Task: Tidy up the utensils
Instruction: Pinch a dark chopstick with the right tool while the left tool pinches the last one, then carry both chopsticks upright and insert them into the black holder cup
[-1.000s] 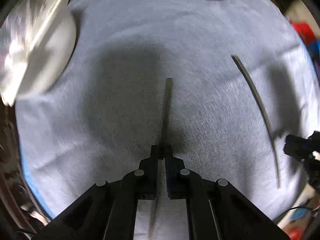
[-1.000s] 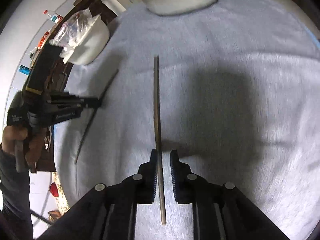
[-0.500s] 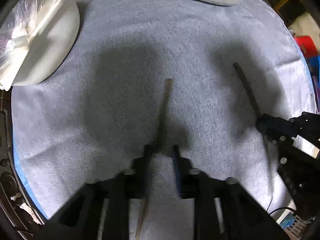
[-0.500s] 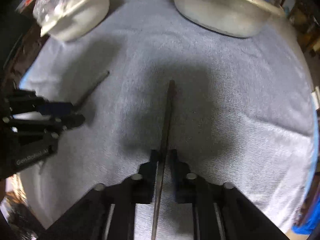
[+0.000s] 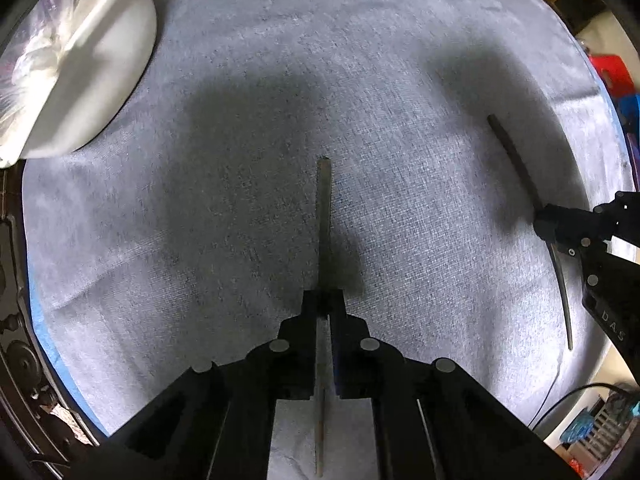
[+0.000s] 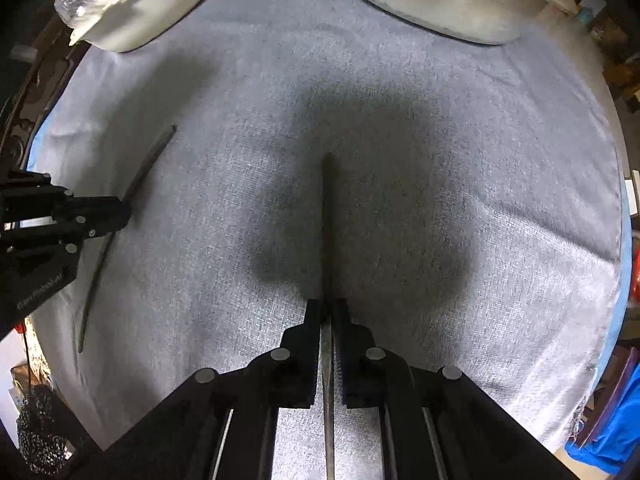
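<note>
Over the gray cloth [image 5: 240,200], each gripper, left [image 5: 324,304] and right [image 6: 329,310], squeezes one chopstick [image 5: 323,216] [image 6: 328,216], probably to pair them up.

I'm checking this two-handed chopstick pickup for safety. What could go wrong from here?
Each chopstick is pinched near mid-length by the left gripper or right gripper, so either may pivot or slip. The free tips could snag the grey cloth, or hit the metal bowl.
</note>
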### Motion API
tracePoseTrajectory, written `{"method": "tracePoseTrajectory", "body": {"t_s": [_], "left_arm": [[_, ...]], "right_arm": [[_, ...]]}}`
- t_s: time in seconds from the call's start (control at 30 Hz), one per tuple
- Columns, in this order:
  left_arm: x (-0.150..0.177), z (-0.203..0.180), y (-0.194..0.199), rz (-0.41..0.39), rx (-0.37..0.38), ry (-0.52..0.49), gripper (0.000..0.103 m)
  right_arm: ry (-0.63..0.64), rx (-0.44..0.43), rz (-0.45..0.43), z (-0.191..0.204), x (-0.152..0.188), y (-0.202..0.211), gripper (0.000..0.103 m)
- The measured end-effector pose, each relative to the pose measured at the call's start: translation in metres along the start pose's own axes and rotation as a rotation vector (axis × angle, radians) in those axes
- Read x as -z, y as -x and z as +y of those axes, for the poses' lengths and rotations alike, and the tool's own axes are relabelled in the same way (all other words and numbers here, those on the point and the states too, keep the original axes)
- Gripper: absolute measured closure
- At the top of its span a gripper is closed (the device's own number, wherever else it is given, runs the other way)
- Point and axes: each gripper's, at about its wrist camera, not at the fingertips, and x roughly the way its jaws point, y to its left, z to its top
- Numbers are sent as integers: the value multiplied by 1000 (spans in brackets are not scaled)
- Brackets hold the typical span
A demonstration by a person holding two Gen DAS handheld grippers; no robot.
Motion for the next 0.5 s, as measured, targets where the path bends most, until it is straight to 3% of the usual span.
{"method": "tracePoseTrajectory", "body": {"t_s": [0.13, 0.3, 0.5], "left_arm": [[11, 9, 1, -8, 35, 40, 98], [41, 29, 3, -19, 77, 119, 98], [93, 62, 24, -153, 178, 279, 98]], "right_arm": [[-39, -32, -24, -7, 2, 3, 96], [-142, -119, -78, -30, 30, 11, 97], [-253, -208, -213, -54, 73, 38, 97]]}}
